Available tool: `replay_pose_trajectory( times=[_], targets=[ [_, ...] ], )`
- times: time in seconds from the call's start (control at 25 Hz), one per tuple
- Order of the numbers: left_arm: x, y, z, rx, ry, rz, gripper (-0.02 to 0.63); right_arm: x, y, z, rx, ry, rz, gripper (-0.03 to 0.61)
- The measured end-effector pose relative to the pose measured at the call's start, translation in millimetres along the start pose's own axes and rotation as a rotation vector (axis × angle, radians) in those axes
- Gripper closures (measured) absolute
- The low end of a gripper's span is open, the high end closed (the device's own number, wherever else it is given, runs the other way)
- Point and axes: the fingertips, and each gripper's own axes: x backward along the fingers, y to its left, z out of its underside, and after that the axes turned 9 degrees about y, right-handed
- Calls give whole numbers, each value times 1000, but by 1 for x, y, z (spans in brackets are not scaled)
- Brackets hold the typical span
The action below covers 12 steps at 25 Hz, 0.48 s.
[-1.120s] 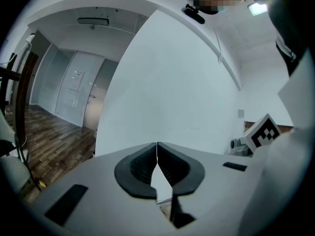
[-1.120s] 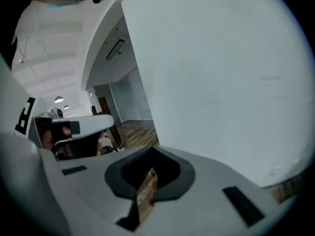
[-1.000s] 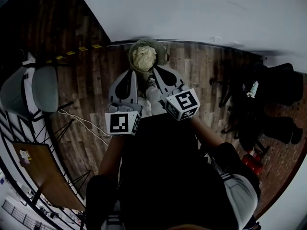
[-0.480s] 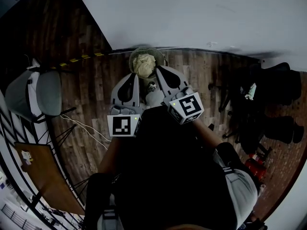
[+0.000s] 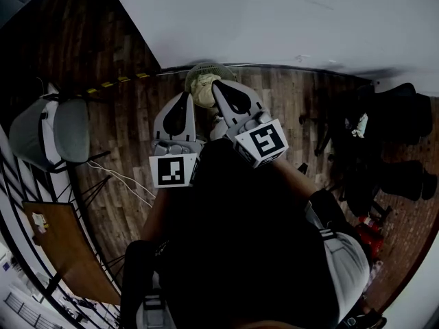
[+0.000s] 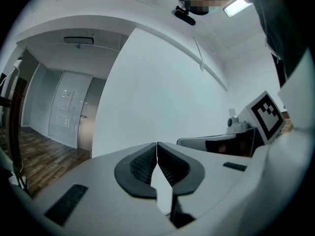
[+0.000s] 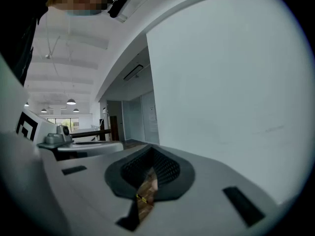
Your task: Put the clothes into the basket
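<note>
Left tongs [image 6: 157, 147]: were clenched, ribbed pads met at the tips, gripped nothing; showed only pale wall through the narrow slit lower down.
Right tongs [image 7: 150, 154]: were clenched likewise, held nothing; showed a sliver of brown through the slit below the pads.
Pose: were raised side by side in front of the person [image 5: 240, 252], seen from the head view; right tongs reached a little farther than left tongs; pointed toward the basket.
Left marker cube [image 5: 173, 171]: sat at the rear of the left tongs, faced the head camera squarely.
Right marker cube [image 5: 260, 142]: sat at the rear of the right tongs, was tilted.
Basket [image 5: 214, 66]: stood on the floor at the foot of the wall, just beyond the tips; was partly covered by the right tongs in the head view.
Clothes [image 5: 202, 88]: lay as a cream heap inside the basket, apart from both tongs.
Floor [image 5: 123, 122]: was dark wood planking; carried a pale cable [image 5: 116, 179] left of the person and yellow-and-black tape [image 5: 116, 82] near the wall.
Wall [image 5: 288, 19]: was plain white, filled the top of the head view.
Chair [image 5: 48, 129]: stood well off to the left, grey-green.
Table [image 5: 58, 245]: was brown wood, sat at the lower left edge.
Dark chairs [image 5: 384, 149]: stood at the right, too dim to detail.
</note>
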Motion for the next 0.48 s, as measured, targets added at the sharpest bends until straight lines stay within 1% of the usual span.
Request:
replay_pose_trajectory(
  times=[0.12,0.28,0.48],
  targets=[
    [1,-1,-5,1,-4,-1,599,1,0,-4,4,-13,1,571],
    [2,3,-1,3,1,-9,600,3,-2,-2,21,-5,7,571],
    [1,5,1,-17,8,-8,598,5,-7,0,28,-16,20,571]
  ],
)
